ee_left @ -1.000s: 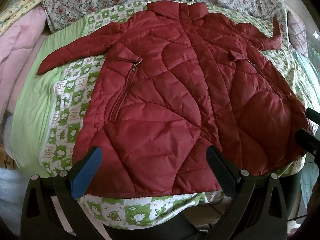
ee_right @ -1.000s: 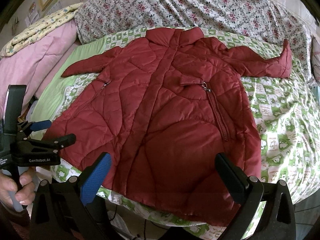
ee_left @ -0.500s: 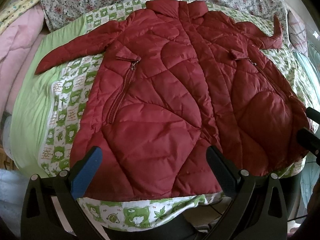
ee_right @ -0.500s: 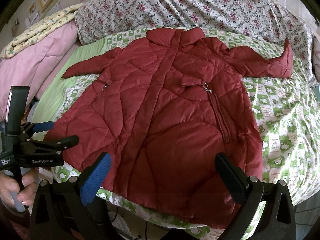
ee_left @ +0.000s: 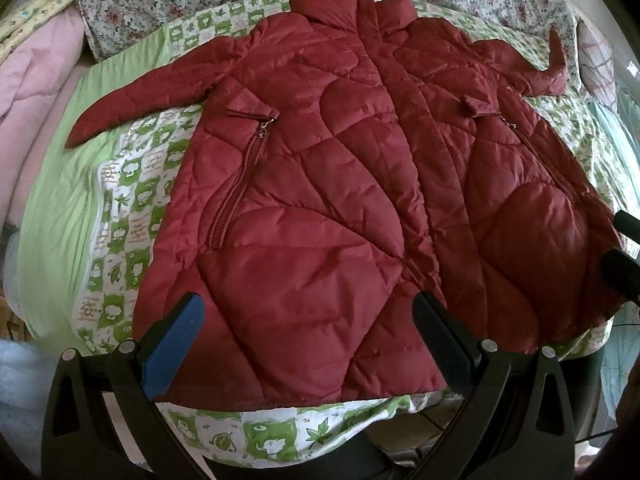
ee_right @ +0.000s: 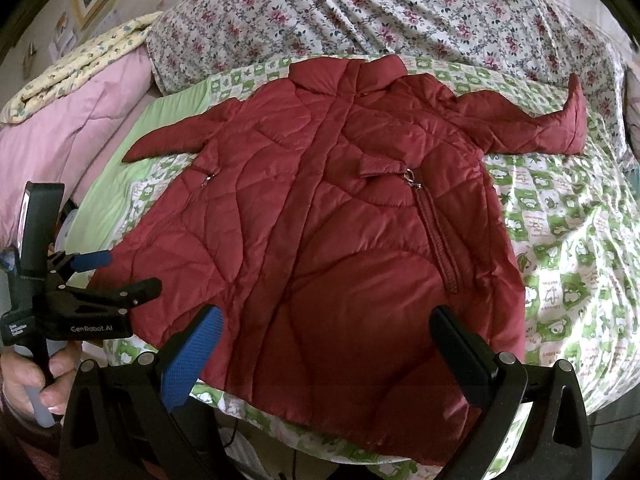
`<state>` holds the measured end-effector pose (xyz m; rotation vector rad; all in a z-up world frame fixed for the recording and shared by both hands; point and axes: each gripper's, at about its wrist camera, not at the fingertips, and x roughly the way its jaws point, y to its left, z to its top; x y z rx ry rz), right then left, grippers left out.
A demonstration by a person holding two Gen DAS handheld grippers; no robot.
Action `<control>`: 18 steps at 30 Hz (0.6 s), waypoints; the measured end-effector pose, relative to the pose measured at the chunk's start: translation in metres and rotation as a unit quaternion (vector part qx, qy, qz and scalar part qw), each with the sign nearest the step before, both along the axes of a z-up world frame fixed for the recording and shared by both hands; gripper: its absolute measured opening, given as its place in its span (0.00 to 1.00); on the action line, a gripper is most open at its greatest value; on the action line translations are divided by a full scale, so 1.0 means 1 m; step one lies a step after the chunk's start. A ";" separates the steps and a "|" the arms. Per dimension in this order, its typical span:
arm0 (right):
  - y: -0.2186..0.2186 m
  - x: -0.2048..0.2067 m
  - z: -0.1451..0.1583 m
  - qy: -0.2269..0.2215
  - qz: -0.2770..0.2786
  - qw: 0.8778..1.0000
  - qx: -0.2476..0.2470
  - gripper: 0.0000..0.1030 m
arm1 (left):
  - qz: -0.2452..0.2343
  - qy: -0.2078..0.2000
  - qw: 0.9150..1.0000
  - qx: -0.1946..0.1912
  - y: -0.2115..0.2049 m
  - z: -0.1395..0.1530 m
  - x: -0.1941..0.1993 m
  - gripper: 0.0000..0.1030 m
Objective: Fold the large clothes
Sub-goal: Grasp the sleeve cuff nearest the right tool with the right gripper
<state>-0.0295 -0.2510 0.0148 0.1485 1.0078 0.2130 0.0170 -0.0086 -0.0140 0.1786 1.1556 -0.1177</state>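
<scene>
A dark red quilted coat (ee_left: 340,200) lies flat and face up on the bed, collar at the far end, both sleeves spread outward. The same coat (ee_right: 340,232) fills the right wrist view. My left gripper (ee_left: 306,336) hangs open just above the coat's hem, nothing between its fingers. My right gripper (ee_right: 324,348) is open too, hovering over the hem's right half. In the right wrist view the left gripper (ee_right: 116,276) appears at the left edge, held by a hand (ee_right: 36,380).
A green and white patterned sheet (ee_left: 132,200) covers the bed under the coat. A floral quilt (ee_right: 360,12) lies bunched behind the collar. Pink bedding (ee_right: 68,120) is piled at the left. The bed's near edge runs just below the hem.
Both grippers have drifted slightly forward over the hem, so the coat sits a little lower and larger in both views. The coat itself has not moved.
</scene>
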 end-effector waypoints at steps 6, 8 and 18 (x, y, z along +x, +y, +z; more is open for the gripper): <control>-0.009 0.008 0.001 0.006 -0.007 1.000 0.002 1.00 | 0.000 -0.002 1.000 -0.003 0.001 -0.001 0.006 1.00; -0.015 0.012 0.001 0.014 -0.015 1.000 0.001 1.00 | 0.001 0.000 1.000 -0.010 0.002 -0.002 0.010 1.00; -0.071 0.036 0.006 0.008 -0.083 0.997 -0.003 1.00 | 0.028 -0.005 1.000 -0.009 0.017 -0.003 0.038 1.00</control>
